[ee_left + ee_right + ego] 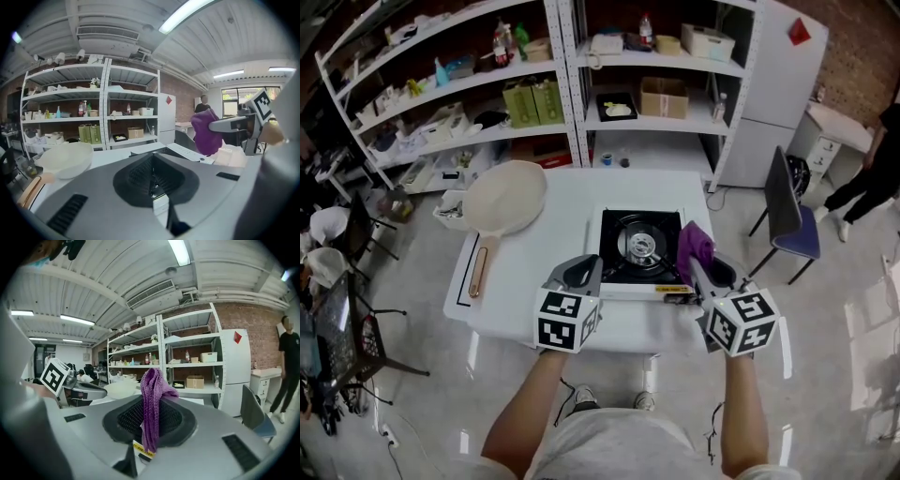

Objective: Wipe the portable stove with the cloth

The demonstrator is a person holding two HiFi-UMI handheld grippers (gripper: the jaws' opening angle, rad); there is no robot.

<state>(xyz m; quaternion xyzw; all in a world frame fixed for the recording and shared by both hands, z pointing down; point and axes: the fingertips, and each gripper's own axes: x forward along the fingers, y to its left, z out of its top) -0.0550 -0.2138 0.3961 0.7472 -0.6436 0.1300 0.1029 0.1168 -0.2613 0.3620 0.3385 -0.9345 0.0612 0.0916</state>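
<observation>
R gripper (701,268) clamps cloth (694,246), just over stove's (614,234) R edge; L gripper (581,274) closed on nothing, near front-L corner. Risk: bunched cloth snags grate (639,246) or slips from pinch once I wipe.

White table (553,225) with portable stove (639,246), cream pan (502,199) and perhaps a small basket (450,208) at its corner.
</observation>
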